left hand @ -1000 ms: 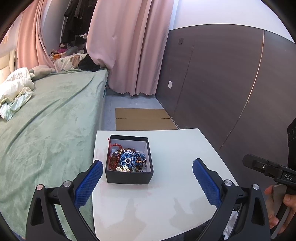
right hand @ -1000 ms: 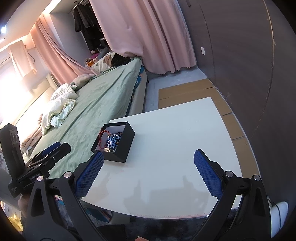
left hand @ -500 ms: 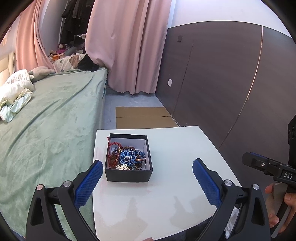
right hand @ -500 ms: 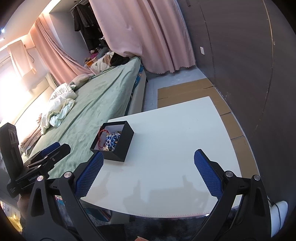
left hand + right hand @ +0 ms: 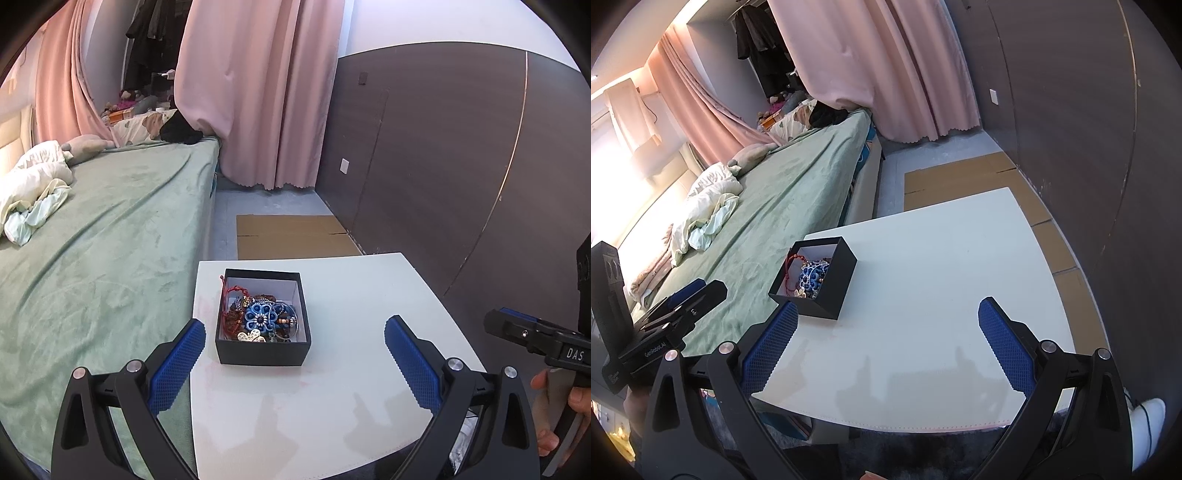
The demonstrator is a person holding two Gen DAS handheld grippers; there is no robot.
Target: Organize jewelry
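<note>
A small black box [image 5: 263, 350] with a white inside stands on the left part of a white table [image 5: 332, 398]. It holds tangled jewelry [image 5: 258, 319]: a blue flower piece, red cord, beads and gold charms. My left gripper [image 5: 295, 343] is open and empty, just short of the box, jaws wide. My right gripper [image 5: 886, 325] is open and empty over the table's near edge, with the box [image 5: 827, 295] ahead to its left. The left gripper also shows in the right wrist view [image 5: 683, 299], and the right gripper shows at the right edge of the left wrist view [image 5: 535, 336].
A bed with a green cover [image 5: 92, 258] runs along the table's left side. Flat cardboard [image 5: 295, 236] lies on the floor beyond the table. A dark panelled wall [image 5: 443, 166] stands to the right and pink curtains [image 5: 258, 92] hang at the back.
My left gripper has pulled back and risen slightly, so the box looks a little smaller and farther. The right gripper has barely moved. Both stay open.
</note>
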